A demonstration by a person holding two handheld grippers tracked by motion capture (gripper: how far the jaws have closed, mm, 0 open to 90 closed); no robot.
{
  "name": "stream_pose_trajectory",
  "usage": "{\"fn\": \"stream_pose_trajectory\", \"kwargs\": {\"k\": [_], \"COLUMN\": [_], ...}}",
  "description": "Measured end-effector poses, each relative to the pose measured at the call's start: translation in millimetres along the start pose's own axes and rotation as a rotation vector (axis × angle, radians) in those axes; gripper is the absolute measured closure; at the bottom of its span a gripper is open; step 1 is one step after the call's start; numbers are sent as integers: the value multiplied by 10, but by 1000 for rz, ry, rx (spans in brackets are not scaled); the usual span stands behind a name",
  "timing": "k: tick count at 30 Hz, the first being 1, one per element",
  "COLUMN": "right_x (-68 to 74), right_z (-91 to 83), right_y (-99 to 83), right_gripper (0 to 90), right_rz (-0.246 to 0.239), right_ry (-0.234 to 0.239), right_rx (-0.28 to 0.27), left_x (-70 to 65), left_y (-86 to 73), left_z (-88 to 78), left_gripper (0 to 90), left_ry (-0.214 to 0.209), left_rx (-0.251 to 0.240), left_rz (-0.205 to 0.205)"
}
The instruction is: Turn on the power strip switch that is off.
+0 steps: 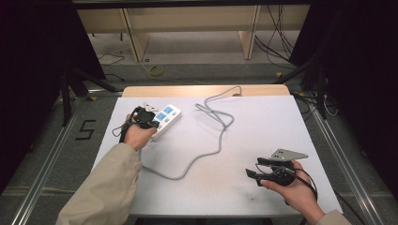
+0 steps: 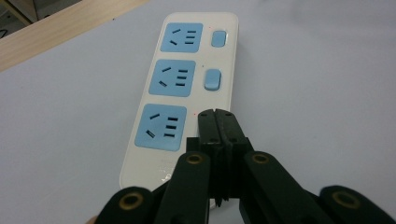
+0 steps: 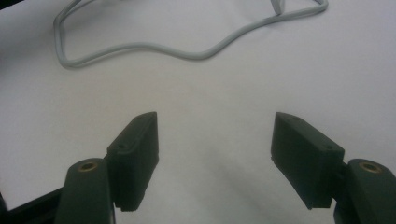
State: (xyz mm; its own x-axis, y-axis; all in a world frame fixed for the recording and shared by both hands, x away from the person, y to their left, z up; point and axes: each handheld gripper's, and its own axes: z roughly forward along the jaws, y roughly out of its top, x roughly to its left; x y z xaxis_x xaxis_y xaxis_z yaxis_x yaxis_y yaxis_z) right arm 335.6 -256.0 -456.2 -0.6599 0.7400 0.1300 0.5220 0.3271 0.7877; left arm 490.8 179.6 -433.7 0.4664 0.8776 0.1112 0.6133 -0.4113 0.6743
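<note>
Left claw (image 2: 215, 114) pressed together over the power strip (image 2: 180, 88); right claw (image 3: 215, 158) spread apart, hovering.

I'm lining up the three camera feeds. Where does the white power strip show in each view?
High view: power strip at upper left, under the left gripper.
Left gripper view: power strip centre, beyond the closed jaws.
Right gripper view: cannot see it.
Shared landmark: its grey cable.

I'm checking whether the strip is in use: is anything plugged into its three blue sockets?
No. In the left gripper view all three blue sockets on the power strip show bare slots, with no plug in any.
</note>
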Motion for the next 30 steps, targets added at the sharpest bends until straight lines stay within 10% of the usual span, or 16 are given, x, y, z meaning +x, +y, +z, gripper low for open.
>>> {"fn": "stream_pose_trajectory", "kwargs": {"k": [30], "right_x": [-2], "right_z": [-8], "right_y": [-3], "right_gripper": [324], "right_rz": [5], "right_ry": [-4], "right_rx": [0], "left_x": [35], "left_y": [155], "left_z": [158], "left_gripper": [900], "left_ry": [7], "left_rx": [45], "left_rz": [5]}}
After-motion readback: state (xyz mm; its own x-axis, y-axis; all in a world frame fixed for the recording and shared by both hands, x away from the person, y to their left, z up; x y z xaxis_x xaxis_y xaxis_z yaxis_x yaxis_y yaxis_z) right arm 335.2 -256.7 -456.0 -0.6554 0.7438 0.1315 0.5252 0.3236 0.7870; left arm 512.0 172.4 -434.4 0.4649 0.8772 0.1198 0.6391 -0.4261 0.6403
